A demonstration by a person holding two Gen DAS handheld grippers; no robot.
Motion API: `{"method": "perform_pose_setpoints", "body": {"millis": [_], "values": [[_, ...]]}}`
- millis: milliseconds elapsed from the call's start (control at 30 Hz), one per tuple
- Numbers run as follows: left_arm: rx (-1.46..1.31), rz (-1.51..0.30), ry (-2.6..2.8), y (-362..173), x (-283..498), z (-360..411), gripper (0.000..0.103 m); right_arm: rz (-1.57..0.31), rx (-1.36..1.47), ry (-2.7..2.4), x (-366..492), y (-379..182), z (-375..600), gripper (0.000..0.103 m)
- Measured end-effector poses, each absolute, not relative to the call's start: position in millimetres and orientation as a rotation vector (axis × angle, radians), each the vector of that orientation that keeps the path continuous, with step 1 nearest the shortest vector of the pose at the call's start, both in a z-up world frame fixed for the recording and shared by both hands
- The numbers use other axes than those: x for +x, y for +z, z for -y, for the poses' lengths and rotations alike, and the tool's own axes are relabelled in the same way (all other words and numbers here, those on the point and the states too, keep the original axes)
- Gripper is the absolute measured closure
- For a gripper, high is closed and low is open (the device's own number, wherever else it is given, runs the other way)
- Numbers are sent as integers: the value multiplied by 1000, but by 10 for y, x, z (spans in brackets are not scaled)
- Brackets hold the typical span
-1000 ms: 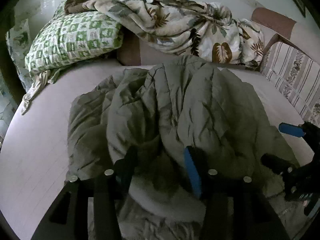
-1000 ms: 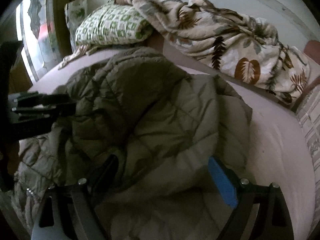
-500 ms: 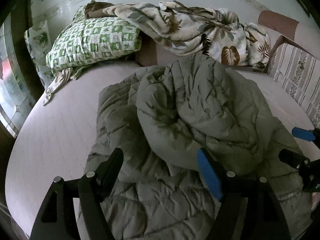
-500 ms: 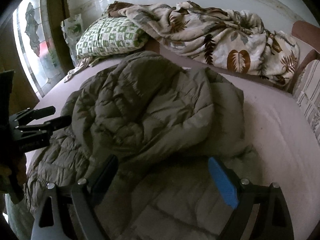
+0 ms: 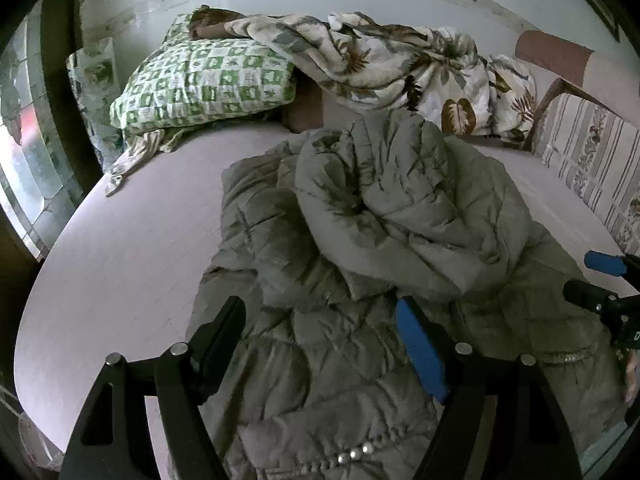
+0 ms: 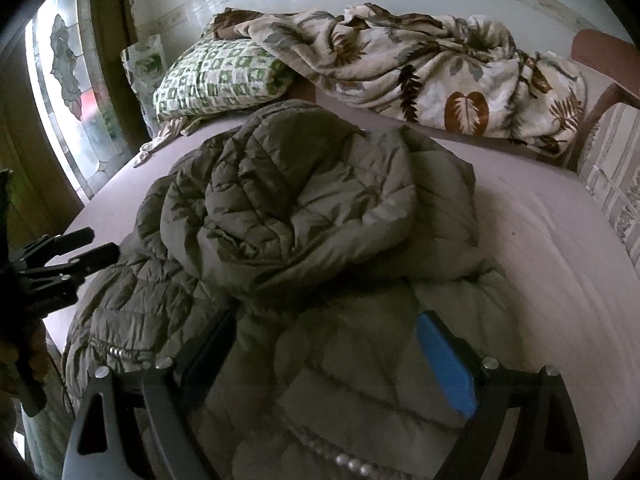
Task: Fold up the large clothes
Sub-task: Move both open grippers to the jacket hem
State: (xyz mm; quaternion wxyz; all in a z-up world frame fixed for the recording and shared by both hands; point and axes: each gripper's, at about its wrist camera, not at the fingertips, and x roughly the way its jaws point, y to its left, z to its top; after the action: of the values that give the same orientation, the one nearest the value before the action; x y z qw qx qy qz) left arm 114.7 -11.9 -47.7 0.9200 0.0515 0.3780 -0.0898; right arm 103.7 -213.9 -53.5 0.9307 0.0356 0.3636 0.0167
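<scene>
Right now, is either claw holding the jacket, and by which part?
Neither. The left claw and right claw both stand open above the quilted olive jacket.

I see bare bed (image 5: 120, 264) left of the jacket (image 5: 360, 240); pillow (image 5: 204, 80) and blanket (image 5: 400, 64) block the far side.

I hold my left gripper (image 5: 320, 344) over a bulky olive-green quilted puffer jacket (image 5: 372, 240), jaws spread with nothing pinched between them. The jacket lies heaped on a pale mauve mattress (image 5: 120, 248). My right gripper (image 5: 596, 282) shows at the right edge. Behind sit a green-and-white checked pillow (image 5: 204, 82) and a cream leaf-print blanket (image 5: 400, 68).
</scene>
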Motion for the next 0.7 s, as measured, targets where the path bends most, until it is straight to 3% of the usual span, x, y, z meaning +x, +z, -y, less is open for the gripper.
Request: {"method": "perform_pose_setpoints", "body": {"millis": [700], "values": [[96,-803,-169,-670,502,-207,24,-769,79,9,297,-752,2207,9]]}}
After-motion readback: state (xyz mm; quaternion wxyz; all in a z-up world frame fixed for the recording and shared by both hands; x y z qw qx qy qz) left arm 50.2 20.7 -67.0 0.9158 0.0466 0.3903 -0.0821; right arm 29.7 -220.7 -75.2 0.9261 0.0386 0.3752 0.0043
